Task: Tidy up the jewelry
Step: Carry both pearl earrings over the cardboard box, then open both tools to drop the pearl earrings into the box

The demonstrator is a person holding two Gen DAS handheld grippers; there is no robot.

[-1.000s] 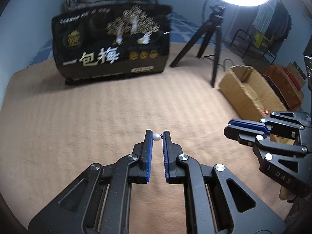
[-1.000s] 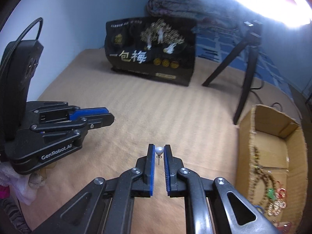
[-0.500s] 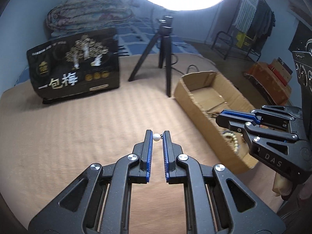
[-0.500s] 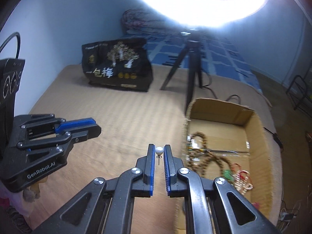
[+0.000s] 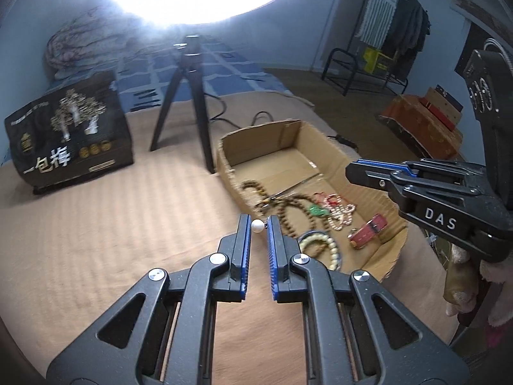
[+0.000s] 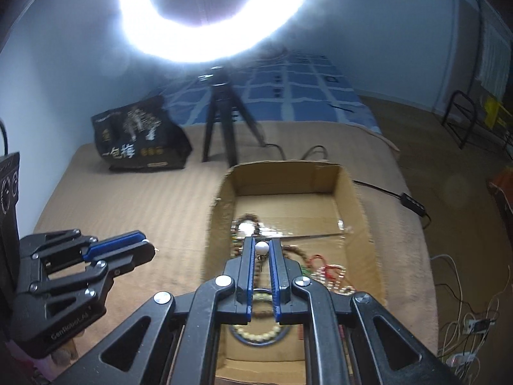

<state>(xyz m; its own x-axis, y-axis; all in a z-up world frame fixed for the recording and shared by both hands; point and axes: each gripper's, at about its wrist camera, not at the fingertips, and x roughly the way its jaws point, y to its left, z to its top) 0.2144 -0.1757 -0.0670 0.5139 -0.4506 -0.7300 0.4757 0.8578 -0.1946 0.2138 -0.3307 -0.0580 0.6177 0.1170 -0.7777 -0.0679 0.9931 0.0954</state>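
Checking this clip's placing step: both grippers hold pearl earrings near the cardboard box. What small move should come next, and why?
Probably lower the right gripper slightly and release: its white pearl earring already hangs over the open brown cardboard box of bead bracelets.

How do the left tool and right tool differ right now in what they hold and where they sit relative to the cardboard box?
The right tool is over the cardboard box, above the bead strands; the left tool sits beside the box's left wall, over the tan blanket. A post shows below the right tool's pearl earring; the left tool's pearl earring shows only its ball. Both are shut on a small white pearl.
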